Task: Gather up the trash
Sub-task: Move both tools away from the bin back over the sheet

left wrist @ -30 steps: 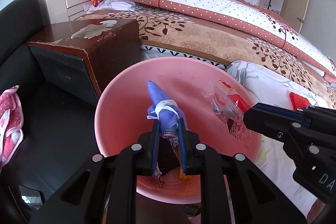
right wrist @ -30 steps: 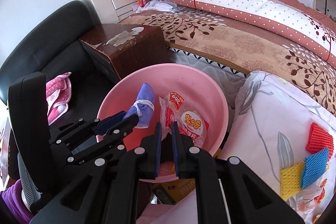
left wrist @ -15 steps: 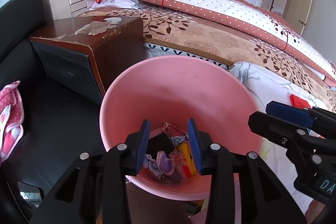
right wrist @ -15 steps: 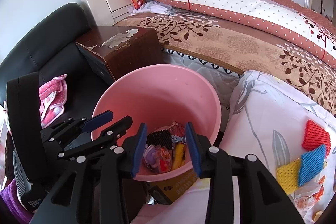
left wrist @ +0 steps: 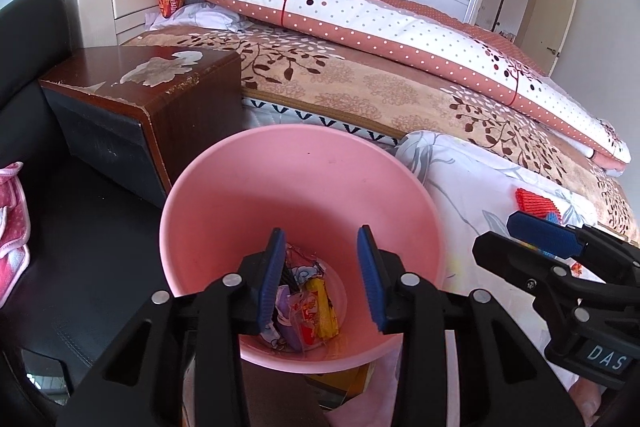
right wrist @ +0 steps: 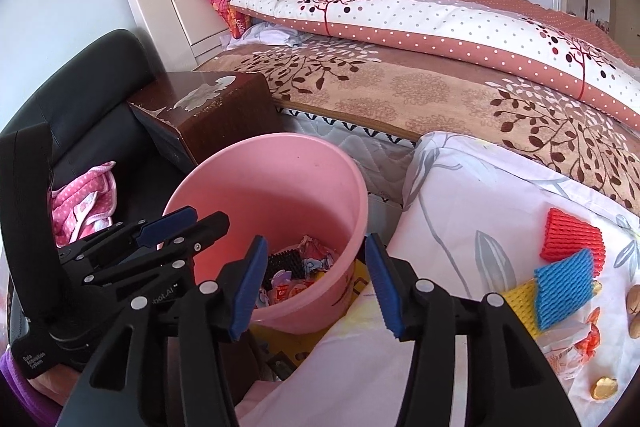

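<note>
Chair: a black leather-look seat (right wrist: 84, 83) at far left, smooth and padded, a pink dotted cloth (right wrist: 82, 201) crumpled on it.
Nightstand: a dark wood box (left wrist: 160, 95) with veneer peeling off its top, standing between chair and bed.
Left claw: the left gripper (left wrist: 322, 273) hovers over the bucket, its ribbed blue pads apart and nothing between them.
Bucket: a round pink plastic bucket (left wrist: 296, 187), smooth-walled, just beside the mattress edge.
Trash: crinkled wrappers (left wrist: 306, 311) and a black mesh piece lie heaped at the bucket's bottom.
Right claw: the right gripper (right wrist: 318, 285) hangs above the bucket's near rim, its jaws opening and empty.
Sheet: a white floral sheet (right wrist: 472, 195) draped at right.
Loose trash: red (right wrist: 570, 235), blue (right wrist: 564, 287) and yellow (right wrist: 520, 303) foam nets, ridged and soft, lie together on the sheet with a clear wrapper (right wrist: 572, 345) near them.
Bed: a brown leaf-print blanket (right wrist: 400, 87) under a dotted quilt (right wrist: 440, 23).
</note>
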